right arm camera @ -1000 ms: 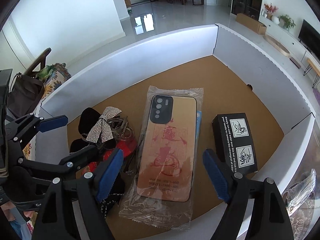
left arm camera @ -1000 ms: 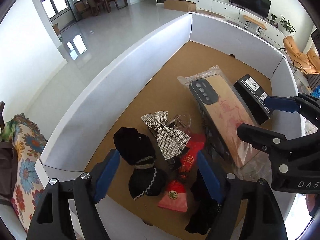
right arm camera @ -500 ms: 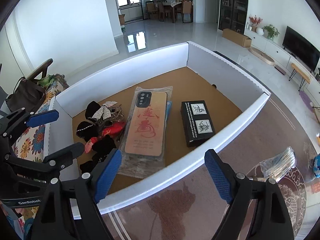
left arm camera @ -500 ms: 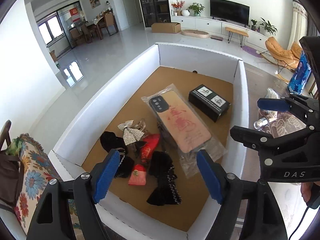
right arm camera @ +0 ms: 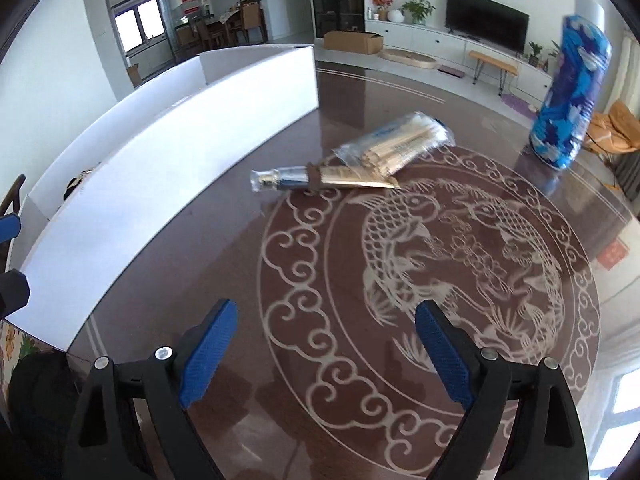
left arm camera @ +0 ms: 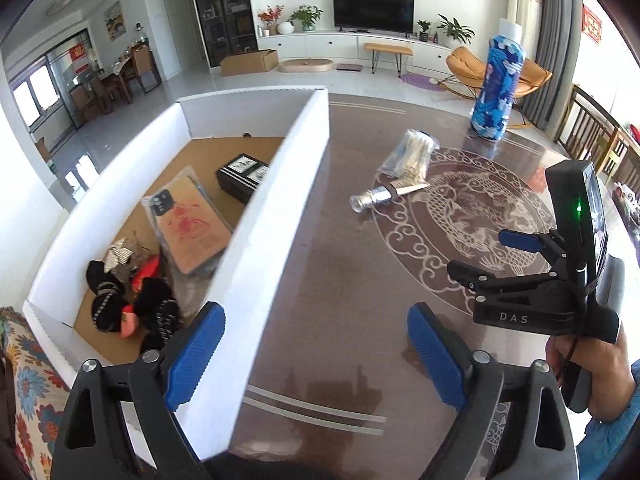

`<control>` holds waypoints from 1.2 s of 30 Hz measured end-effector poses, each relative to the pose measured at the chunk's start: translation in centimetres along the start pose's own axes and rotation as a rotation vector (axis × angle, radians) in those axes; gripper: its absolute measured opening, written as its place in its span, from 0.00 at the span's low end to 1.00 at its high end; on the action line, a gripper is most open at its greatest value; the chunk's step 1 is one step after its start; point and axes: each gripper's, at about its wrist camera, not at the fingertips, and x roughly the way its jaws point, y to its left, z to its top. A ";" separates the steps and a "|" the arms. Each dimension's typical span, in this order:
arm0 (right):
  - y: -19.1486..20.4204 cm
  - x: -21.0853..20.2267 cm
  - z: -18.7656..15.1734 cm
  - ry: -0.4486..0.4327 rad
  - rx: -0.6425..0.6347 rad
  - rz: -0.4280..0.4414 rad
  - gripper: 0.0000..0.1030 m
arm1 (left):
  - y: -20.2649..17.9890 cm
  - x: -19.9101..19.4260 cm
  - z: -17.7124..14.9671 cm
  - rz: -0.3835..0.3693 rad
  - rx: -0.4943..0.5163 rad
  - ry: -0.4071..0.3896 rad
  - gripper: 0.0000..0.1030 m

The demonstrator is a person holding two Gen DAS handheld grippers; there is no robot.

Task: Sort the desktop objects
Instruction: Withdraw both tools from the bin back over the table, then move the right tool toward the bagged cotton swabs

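Left wrist view takes in a dark glossy table (left arm camera: pixel 332 264) with a pale fish-and-scroll pattern set into its top. On the table's left part stands a large white box (left arm camera: pixel 280 184) with tall walls and a brown cardboard floor. Inside it lie a phone case in a clear bag (left arm camera: pixel 188 232), a black carton (left arm camera: pixel 240 174) beside the near wall, and a heap of black, red and sparkly hair accessories (left arm camera: pixel 132 292) at the box's near end. Well apart from the box, on the bare tabletop, a blue patterned bottle (left arm camera: pixel 496 88) stands upright at the far side. Nearer, a clear packet of wooden sticks (left arm camera: pixel 412 152) lies flat, and a gold tube with a clear cap (left arm camera: pixel 384 196) lies touching the packet's near end.

The left gripper (left arm camera: pixel 316 356) hangs over the box's right wall and the table beside it; its jaws have just been opening and stand wide with nothing between them. The right gripper (right arm camera: pixel 326 352), held in a hand (left arm camera: pixel 592 364), hovers over the fish pattern, short of the tube and the packet; its jaws have likewise just been opening and are empty.
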 end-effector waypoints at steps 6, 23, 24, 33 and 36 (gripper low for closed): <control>-6.2 0.4 -4.9 0.040 0.103 -0.106 0.89 | -4.7 5.7 -2.5 -0.101 -0.017 0.087 0.92; -7.0 1.8 -4.1 0.010 0.079 -0.145 1.00 | -7.5 9.9 -4.8 -0.053 -0.009 0.045 1.00; -7.0 1.8 -4.0 0.008 0.079 -0.145 1.00 | -7.5 9.9 -4.8 -0.054 -0.009 0.037 1.00; -7.9 2.4 -3.1 -0.004 0.052 -0.128 1.00 | -7.5 9.9 -5.0 -0.055 -0.014 0.009 1.00; -8.7 2.7 -2.5 -0.014 0.053 -0.128 1.00 | -7.5 9.9 -4.9 -0.051 -0.018 0.003 1.00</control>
